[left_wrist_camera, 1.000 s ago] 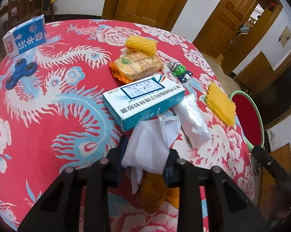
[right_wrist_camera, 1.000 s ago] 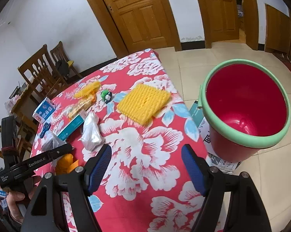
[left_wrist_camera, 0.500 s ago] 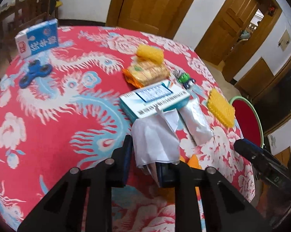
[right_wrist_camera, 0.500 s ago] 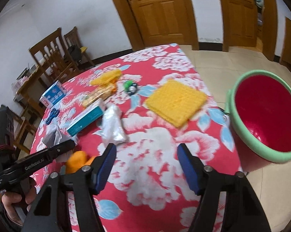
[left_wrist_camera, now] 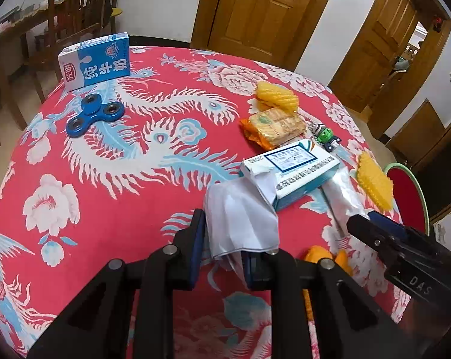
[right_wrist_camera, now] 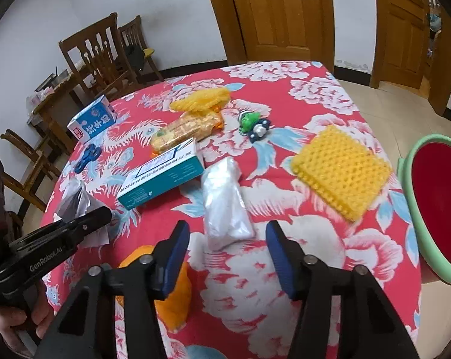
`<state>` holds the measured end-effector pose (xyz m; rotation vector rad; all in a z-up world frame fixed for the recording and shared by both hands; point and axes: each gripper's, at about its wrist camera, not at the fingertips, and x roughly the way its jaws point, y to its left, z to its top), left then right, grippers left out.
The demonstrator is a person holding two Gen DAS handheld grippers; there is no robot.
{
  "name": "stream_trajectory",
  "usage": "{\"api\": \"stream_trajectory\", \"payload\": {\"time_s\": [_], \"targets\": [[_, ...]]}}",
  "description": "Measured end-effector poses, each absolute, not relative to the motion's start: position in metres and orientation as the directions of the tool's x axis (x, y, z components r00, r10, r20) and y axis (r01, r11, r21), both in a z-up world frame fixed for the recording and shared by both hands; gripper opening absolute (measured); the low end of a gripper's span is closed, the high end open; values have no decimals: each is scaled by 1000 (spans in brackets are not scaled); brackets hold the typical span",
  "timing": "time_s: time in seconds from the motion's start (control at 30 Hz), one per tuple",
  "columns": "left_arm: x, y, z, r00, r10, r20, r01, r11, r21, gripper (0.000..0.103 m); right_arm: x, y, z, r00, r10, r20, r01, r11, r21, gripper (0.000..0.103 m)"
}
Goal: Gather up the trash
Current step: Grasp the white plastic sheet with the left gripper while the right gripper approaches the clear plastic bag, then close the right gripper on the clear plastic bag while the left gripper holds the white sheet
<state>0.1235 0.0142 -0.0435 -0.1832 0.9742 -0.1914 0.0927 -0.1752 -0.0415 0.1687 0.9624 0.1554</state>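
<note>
The left tongs (left_wrist_camera: 221,246) are clamped on a limp, featherweight tissue (left_wrist_camera: 240,218) just beside the medicine box (left_wrist_camera: 288,173), while the right tongs (right_wrist_camera: 227,252), jaws apart and just closing, straddle nothing short of a soft, slippery plastic bag (right_wrist_camera: 225,203), best pinched mid-body.

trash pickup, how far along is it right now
Nothing shows in the visible part of the red bin. In hand: the left hand-held gripper is shut on a white tissue; the right hand-held gripper, jaws just closing, is open near the clear plastic bag. Orange peel is also left.
</note>
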Motion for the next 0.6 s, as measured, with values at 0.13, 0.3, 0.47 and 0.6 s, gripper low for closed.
{"api": "stream_trajectory", "payload": {"time_s": [0.13, 0.3, 0.47, 0.6], "targets": [[124, 14, -46, 542, -253, -801, 80, 965, -250, 22, 95, -172, -48, 550, 199, -811, -54, 978, 203, 39], [122, 13, -46, 541, -263, -799, 91, 963, -255, 22, 92, -169, -50, 563, 186, -805, -60, 981, 184, 36], [118, 10, -42, 546, -268, -794, 102, 962, -254, 22, 85, -170, -47, 571, 184, -800, -65, 982, 179, 34], [114, 6, -36, 555, -269, -787, 113, 962, -249, 22, 77, -172, -41, 589, 186, -787, -61, 981, 186, 34]]}}
